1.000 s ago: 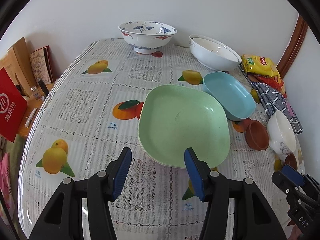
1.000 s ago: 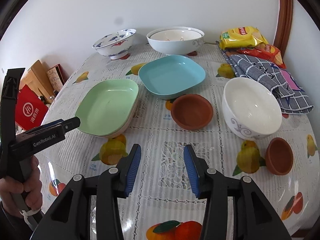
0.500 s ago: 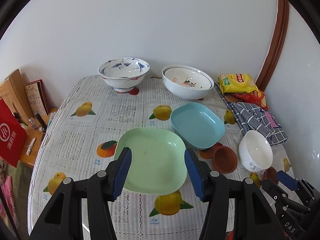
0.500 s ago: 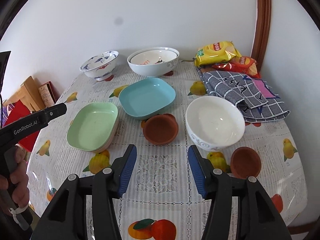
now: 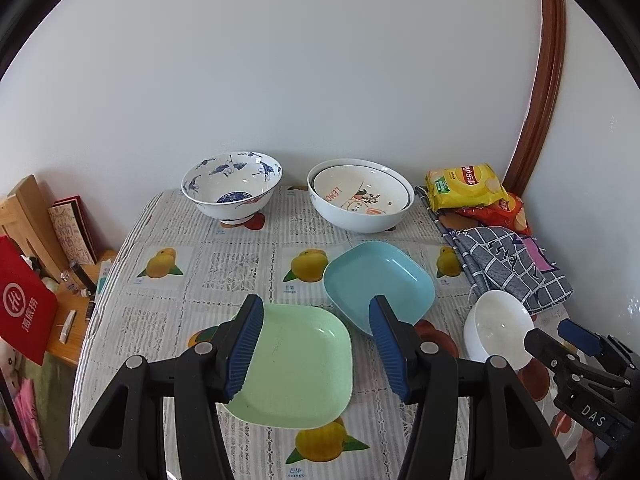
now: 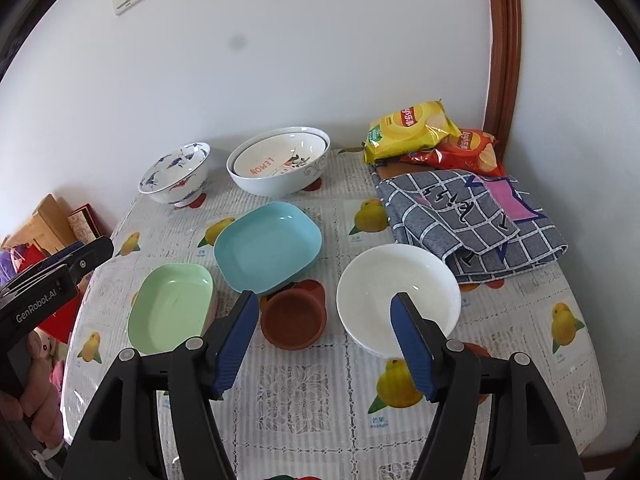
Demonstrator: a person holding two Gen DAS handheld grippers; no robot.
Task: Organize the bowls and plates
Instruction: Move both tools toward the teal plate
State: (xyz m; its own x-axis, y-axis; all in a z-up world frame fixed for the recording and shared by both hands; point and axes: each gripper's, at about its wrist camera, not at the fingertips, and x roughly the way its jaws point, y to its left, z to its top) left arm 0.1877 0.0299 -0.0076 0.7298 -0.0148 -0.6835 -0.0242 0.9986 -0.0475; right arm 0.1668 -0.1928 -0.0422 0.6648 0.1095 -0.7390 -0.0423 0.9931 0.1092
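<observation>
Blue fingers (image 5: 256, 344) spread – empty | right gripper (image 6: 325, 344) opening – empty | tablecloth (image 6: 304, 396) bare below

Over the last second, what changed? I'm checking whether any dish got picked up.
No dish was taken. Both tongs pulled up and back from the table, so more wall shows in each view. The right tongs are opening, with nothing between them; the left tongs kept their gap, also empty. The green plate, blue plate, white bowl and brown bowl stayed put.
</observation>
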